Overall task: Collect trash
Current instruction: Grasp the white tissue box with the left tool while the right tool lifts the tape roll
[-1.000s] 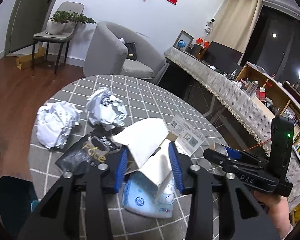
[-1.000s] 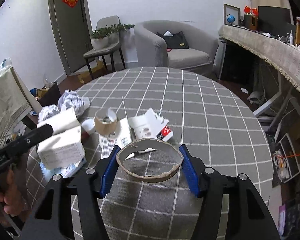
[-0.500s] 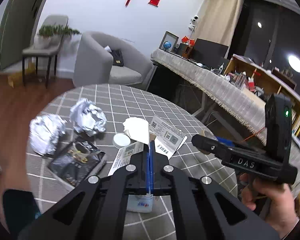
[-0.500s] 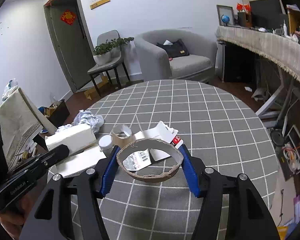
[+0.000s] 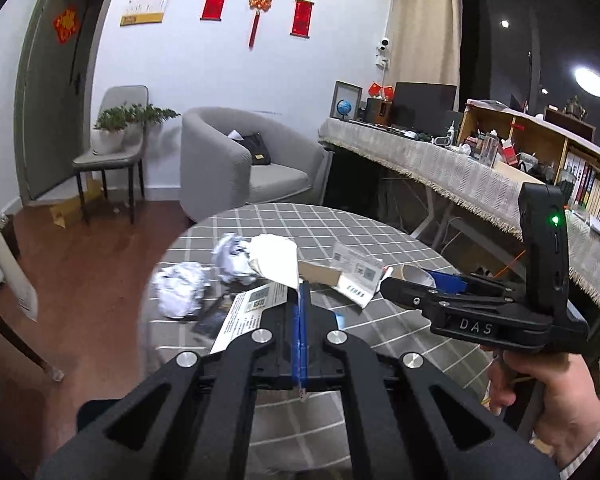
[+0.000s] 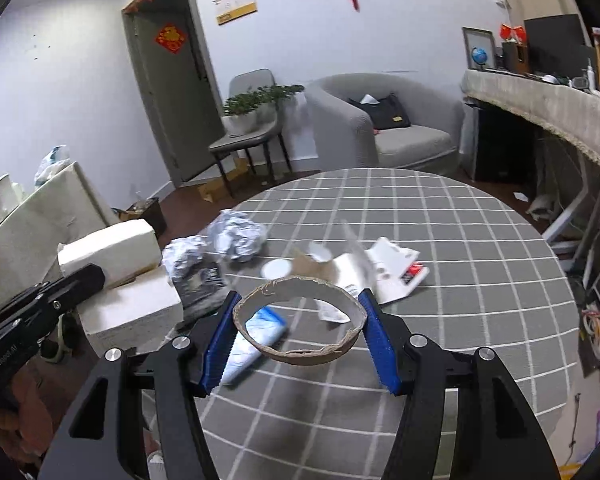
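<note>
My left gripper is shut on a flap of a white carton, which hangs lifted over the left side of the round table. From the right wrist view, the carton shows beside the left gripper. My right gripper is shut on a brown cardboard ring, held above the checked cloth. Left on the table are two crumpled paper balls, a black packet, a blue-and-white wrapper, a white lid and label papers.
A grey armchair and a chair with a potted plant stand behind the table. A long cloth-covered counter runs along the right. A person's hand holds the right gripper.
The left jaws closed on the white carton and lifted it off the table. Both grippers rose and drew back. The right gripper kept the cardboard ring.
</note>
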Demonstrator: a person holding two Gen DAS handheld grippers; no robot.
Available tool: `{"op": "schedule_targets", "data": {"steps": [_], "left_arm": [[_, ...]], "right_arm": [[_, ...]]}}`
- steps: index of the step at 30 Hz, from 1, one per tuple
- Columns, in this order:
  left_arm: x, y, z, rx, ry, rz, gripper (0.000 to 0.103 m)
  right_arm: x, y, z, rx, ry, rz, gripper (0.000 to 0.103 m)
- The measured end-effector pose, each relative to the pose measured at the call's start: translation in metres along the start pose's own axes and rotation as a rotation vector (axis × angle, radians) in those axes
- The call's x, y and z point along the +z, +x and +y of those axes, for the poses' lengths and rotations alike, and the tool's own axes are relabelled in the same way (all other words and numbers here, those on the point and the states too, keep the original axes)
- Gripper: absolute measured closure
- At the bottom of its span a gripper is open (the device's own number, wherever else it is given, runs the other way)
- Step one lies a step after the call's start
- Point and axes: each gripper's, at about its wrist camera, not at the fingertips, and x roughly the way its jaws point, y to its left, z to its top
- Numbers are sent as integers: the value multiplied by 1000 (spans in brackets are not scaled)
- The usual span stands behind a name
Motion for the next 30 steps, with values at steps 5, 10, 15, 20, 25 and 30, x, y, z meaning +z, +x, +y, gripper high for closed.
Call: {"op": "schedule_targets", "data": {"steps": [5,10,15,20,25,30], "left_arm": [[-3,-24,23,48,-2,-27,102],[-10,-37,50,122,21,-24,102],[-26,-40,84,210,28,23,102],[-48,-37,123,261,-9,106,102],[-71,-32,163,304,-36,197,102],[-96,-28,193,321,-77,294,102]], "right_arm": [[-2,1,23,37,-37,-9,42],[0,6,48,102,-72,-19,42],[0,23,84,145,-103,3,42],[1,35,123,202,-160,8,42],[-1,53,156,241,-187,38,42],[-10,71,188,257,-231,76,42]]}}
